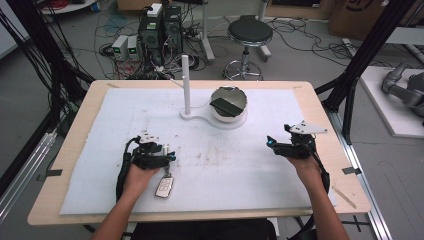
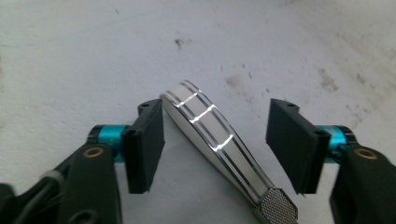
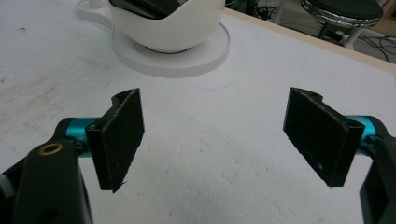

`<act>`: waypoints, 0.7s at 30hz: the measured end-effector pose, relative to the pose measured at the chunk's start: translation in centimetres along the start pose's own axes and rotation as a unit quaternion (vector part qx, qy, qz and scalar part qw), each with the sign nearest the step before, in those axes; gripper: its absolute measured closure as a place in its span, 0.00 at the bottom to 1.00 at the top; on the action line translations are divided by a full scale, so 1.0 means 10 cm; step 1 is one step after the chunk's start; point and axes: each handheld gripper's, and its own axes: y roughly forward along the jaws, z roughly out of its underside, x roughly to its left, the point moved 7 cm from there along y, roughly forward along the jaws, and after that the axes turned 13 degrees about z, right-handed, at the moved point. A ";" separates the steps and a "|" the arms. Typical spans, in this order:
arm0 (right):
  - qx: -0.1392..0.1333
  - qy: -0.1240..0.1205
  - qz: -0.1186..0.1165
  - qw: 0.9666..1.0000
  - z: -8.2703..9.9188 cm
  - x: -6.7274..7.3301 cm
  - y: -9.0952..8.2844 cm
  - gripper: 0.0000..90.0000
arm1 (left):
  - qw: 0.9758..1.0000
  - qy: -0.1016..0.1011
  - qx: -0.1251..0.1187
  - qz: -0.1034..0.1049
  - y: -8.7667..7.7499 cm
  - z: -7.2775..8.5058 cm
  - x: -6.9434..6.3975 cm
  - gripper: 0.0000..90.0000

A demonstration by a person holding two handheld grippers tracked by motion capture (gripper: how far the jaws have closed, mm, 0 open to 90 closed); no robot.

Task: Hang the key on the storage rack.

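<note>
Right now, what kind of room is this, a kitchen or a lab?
Most likely a lab or workshop. Computer towers with tangled cables sit on the floor, a round stool stands behind the table, and a person's hands hold a left gripper and right gripper.

Left gripper (image 2: pixel 215 140) straddles a key fob (image 2: pixel 212 135), jaws apart.

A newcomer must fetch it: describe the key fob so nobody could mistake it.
Start at the white mat covering the wooden table, then go to its near edge beside the person's left hand. The key fob lies flat there: slim, silver, glossy, with thin dark lines, unlike the white bowl farther back.
</note>
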 end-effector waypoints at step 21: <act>-0.002 0.005 0.002 1.000 -0.01 -0.03 -0.02 0.23 | 1.000 0.016 0.001 -0.004 -0.03 -0.02 -0.03 0.82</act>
